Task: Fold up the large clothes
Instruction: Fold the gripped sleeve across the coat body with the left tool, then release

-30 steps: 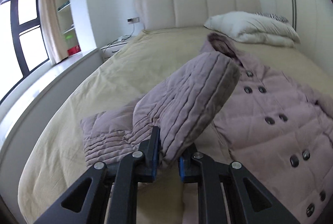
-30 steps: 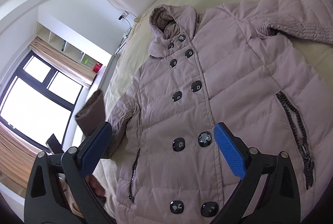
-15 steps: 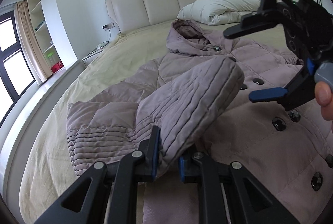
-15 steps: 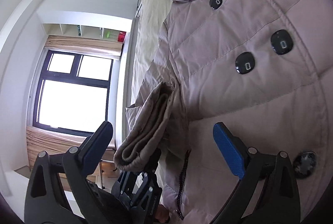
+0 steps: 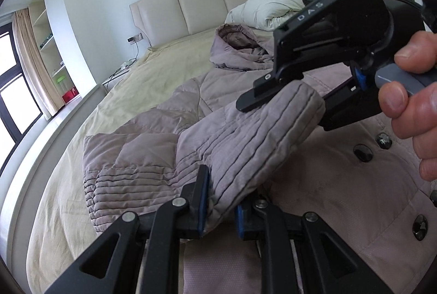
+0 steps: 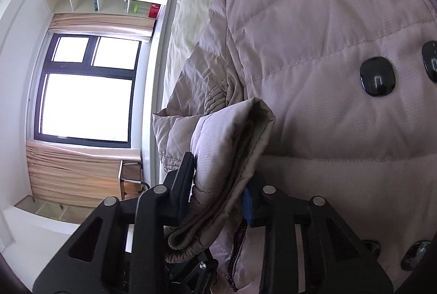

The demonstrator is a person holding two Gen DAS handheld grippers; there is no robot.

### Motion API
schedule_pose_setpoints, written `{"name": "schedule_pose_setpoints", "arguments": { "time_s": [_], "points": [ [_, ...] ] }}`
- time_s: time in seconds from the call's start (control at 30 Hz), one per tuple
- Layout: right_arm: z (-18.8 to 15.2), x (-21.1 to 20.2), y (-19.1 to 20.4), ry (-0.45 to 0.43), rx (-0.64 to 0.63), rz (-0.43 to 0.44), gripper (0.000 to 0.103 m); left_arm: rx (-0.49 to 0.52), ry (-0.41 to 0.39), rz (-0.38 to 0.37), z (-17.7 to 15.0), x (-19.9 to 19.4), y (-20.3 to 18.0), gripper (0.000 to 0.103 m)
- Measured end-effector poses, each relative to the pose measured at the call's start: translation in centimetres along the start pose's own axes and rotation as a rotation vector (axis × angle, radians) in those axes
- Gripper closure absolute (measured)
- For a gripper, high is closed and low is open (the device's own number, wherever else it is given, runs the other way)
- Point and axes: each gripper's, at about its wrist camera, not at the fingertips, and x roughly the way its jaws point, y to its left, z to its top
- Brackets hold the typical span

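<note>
While both wrist views are mostly filled by fabric, layout is clear enough. Bed [image 5: 153, 75] with beige cover spans the left wrist view, padded headboard [image 5: 213, 4] at the far end, white duvet [image 5: 270, 10] bunched beside it. Window [image 6: 87, 92] with dark frame and tan curtain [image 6: 76, 171] sits off the bed's side; wall shelves [image 6: 109, 4] next to it.

Mauve quilted coat [image 5: 341, 198] lies flat on the bed, front up, hood [image 5: 235, 40] toward the headboard, two rows of dark buttons [image 6: 377, 80] down the front. Its sleeve [image 5: 245, 141] is lifted off the bed and folded in over the coat body, cuff end pointing toward the buttons.

Left gripper [image 5: 220, 205]: jaws closed on the sleeve, fabric pinched between the blue pads [image 5: 203, 205], low end of the raised section.

Right gripper [image 6: 218, 195]: jaws clamped on the sleeve cuff [image 6: 232, 163], ribbed inner lining visible in the cuff opening. In the left wrist view the same gripper sits at the sleeve's far end, one finger on top of the cuff, person's right hand [image 5: 412, 92] around its grey trigger.

Zip pocket edge [image 6: 236, 253] shows just below the right gripper.
</note>
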Motion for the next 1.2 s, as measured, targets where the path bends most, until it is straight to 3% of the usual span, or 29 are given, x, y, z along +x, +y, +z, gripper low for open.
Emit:
{"name": "schedule_pose_setpoints", "arguments": {
  "time_s": [0.07,0.1,0.23,0.33,0.5,0.67,0.73,0.8,0.93,1.07,1.2],
  "points": [
    [0.5,0.0,1.4,0.000,-0.046,-0.013,0.081,-0.013,-0.009,-0.001,0.1,-0.1,0.3,0.076],
    [0.8,-0.2,2.2,-0.007,-0.070,-0.022,0.082,-0.029,-0.016,0.001,0.2,-0.3,0.5,0.058],
    [3.1,-2.9,6.5,-0.068,-0.144,-0.005,0.084,-0.159,-0.094,-0.002,0.8,-1.6,2.4,0.022],
    [4.6,-7.2,11.2,-0.133,-0.222,0.023,0.084,-0.294,-0.100,-0.026,1.8,-1.1,4.3,0.018],
    [6.6,-14.8,19.1,-0.287,-0.372,0.066,0.084,-0.528,-0.024,-0.055,3.1,2.6,7.3,0.017],
    [8.6,-22.9,20.7,-0.427,-0.387,0.080,0.085,-0.613,0.060,-0.048,4.2,7.2,7.9,0.017],
    [9.1,-25.5,19.7,-0.466,-0.368,0.080,0.085,-0.614,0.097,-0.050,4.5,8.8,7.9,0.019],
    [9.2,-28.5,17.6,-0.502,-0.333,0.080,0.085,-0.635,0.120,-0.076,4.6,9.9,8.4,0.046],
    [9.6,-31.2,11.1,-0.542,-0.230,0.048,0.085,-0.652,0.136,-0.043,4.6,11.0,10.0,0.062],
    [9.8,-29.8,1.7,-0.541,-0.058,-0.009,0.085,-0.558,0.192,0.047,3.6,12.7,10.2,0.062],
    [9.8,-26.7,-6.9,-0.518,0.103,-0.107,0.085,-0.456,0.207,0.088,3.1,13.4,10.1,0.061]
  ]
}}
